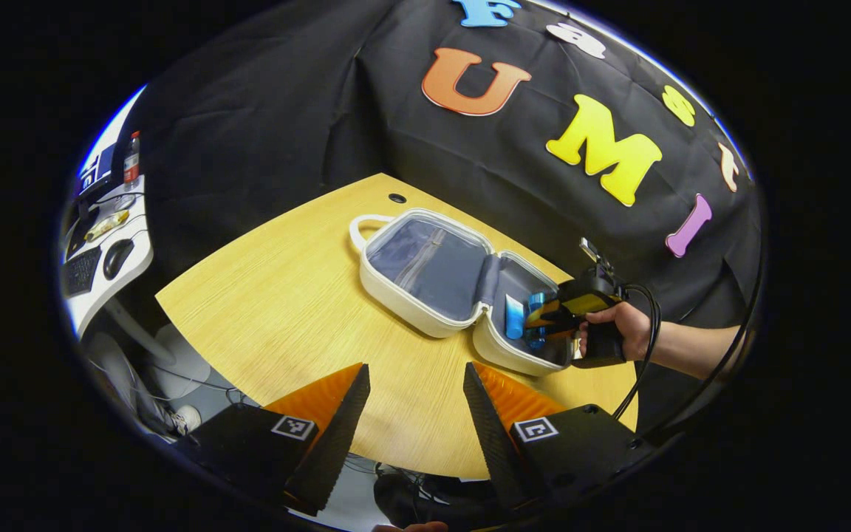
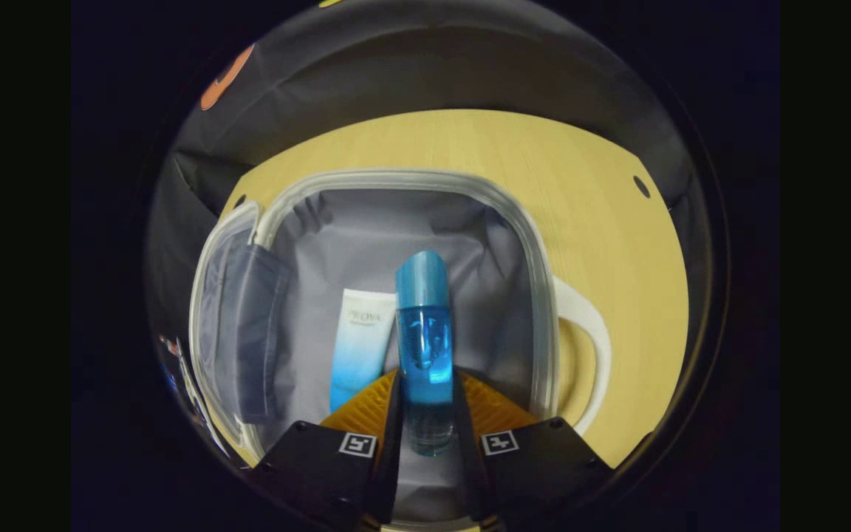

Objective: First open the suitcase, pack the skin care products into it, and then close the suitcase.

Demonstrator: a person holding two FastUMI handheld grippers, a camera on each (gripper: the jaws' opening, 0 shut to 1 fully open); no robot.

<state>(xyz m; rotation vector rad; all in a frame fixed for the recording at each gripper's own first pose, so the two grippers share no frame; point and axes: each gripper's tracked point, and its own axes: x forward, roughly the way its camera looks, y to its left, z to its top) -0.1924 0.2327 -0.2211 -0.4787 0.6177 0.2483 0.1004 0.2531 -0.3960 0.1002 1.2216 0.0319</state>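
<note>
Pinched between the right gripper [image 2: 425, 414], a blue bottle [image 2: 424, 347] hangs over the open suitcase [image 2: 536, 295] beside a tube [image 2: 359, 340]; left gripper [image 1: 414, 403] waits spread.

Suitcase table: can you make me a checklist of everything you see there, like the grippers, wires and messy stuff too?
Surface: wooden table, bare around the case.
Job's things: white suitcase lies open; white-and-blue tube inside; blue bottle over the compartment.
Clutter: nothing seen on the table.
Grippers: right gripper shut on blue bottle; left gripper open, holding nothing.
Cables: black cable by the hand.
Surroundings: black cloth wall; side desk with keyboard, mouse.
</note>
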